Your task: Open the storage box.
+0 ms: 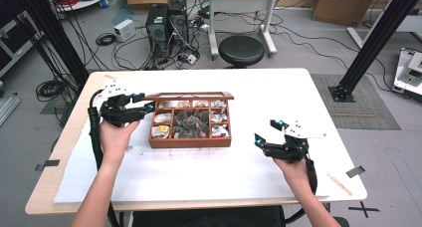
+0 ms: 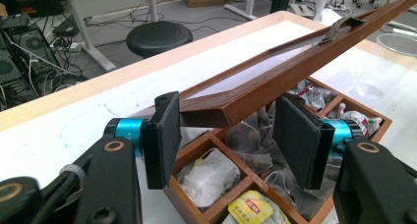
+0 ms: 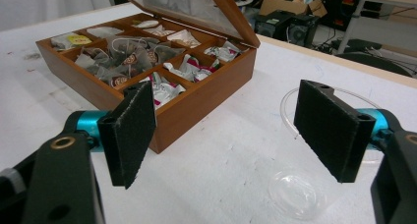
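A wooden tea box (image 1: 191,142) with several compartments of tea bags (image 1: 191,122) stands mid-table. Its glass-paned lid (image 1: 191,94) is tilted up at the front. My left gripper (image 1: 148,101) is at the lid's front-left corner. In the left gripper view the lid (image 2: 275,76) corner lies between the jaws of the left gripper (image 2: 228,135), against the left pad (image 2: 164,130), with a gap to the right pad. My right gripper (image 1: 265,131) hovers open to the right of the box (image 3: 196,106). A clear plastic cup (image 3: 305,189) stands just beyond the right gripper (image 3: 226,130).
A white sheet (image 1: 199,182) covers most of the table. A thin wooden stick (image 1: 339,183) lies near the front right corner. Beyond the far edge are a black stool (image 1: 241,50), computer towers (image 1: 166,23) and floor cables. Black frame posts (image 1: 378,38) stand at both sides.
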Motion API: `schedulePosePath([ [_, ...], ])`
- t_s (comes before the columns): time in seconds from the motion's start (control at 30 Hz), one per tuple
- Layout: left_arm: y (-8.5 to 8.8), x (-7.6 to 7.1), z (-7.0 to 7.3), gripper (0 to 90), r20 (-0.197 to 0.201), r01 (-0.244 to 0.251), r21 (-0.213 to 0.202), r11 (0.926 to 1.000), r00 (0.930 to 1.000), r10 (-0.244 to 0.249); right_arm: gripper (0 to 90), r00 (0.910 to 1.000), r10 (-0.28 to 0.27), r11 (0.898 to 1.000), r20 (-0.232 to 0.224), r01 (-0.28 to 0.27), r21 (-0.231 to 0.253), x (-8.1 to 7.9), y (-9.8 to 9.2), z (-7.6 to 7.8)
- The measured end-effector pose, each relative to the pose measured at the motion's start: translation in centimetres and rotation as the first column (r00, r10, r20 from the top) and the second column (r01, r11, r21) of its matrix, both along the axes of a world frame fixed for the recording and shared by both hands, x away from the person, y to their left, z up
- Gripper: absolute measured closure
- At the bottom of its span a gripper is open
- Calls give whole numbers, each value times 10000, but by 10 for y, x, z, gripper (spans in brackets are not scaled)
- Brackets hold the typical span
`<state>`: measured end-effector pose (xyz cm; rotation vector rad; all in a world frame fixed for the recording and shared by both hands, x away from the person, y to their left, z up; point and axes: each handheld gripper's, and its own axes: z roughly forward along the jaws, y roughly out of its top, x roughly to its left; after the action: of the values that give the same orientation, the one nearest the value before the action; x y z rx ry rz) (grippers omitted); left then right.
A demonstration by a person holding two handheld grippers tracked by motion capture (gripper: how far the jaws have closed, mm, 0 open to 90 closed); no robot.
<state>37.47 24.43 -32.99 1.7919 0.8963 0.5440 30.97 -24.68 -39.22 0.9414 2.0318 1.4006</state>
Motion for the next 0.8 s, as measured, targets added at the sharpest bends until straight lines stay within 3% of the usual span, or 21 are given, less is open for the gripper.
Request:
schedulePosePath([
  [0.2, 0, 6, 7, 443, -21, -12, 26, 10000, 10000, 12, 243, 10000, 0, 10000, -2, 0, 4, 0, 0, 0],
  [0.8, 3, 25, 17, 442, -242, -73, -540, 9985, 9997, 60, 244, 10000, -14, 10000, -66, 14, 15, 0, 1, 0],
])
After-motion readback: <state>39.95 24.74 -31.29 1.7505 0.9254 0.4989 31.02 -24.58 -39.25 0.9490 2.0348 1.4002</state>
